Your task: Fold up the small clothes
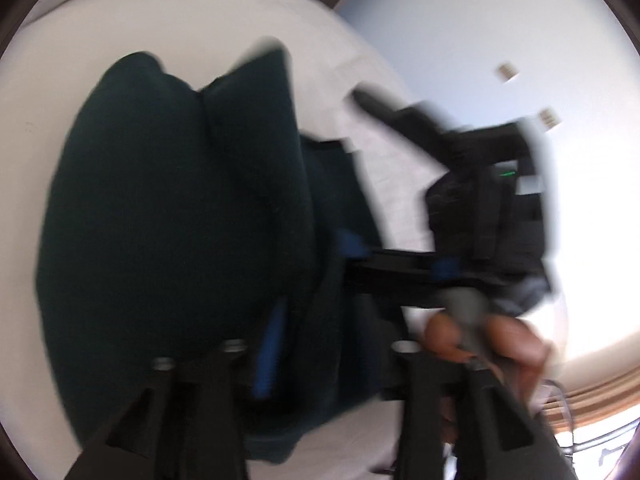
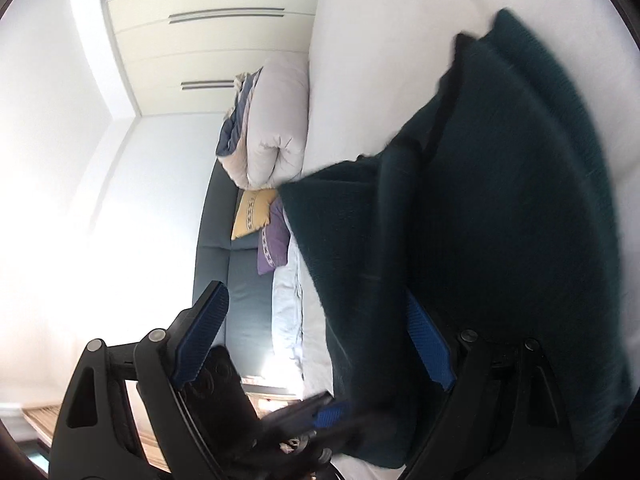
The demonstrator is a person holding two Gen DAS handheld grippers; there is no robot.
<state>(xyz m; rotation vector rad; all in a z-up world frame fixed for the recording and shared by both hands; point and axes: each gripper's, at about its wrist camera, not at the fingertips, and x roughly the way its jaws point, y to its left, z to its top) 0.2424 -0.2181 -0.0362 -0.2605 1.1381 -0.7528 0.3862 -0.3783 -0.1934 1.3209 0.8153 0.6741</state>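
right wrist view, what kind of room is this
Most likely a bedroom. A dark green garment lies on a white bed sheet, a folded white duvet and yellow and purple cushions rest against a grey headboard, and a cream built-in wardrobe fills the wall behind.

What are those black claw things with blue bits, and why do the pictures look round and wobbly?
A person holds a grabbing tool in each hand, and a small camera sits on each tool. Its lens bends the picture round. One picture looks along the left tool, the other along the right tool. Both look at a dark green piece of clothing lying partly folded on a white bed. In the left view you can also see the hand holding the right tool. Both tools are open, and the blur hides whether the cloth touches them. Pillows lie further off.
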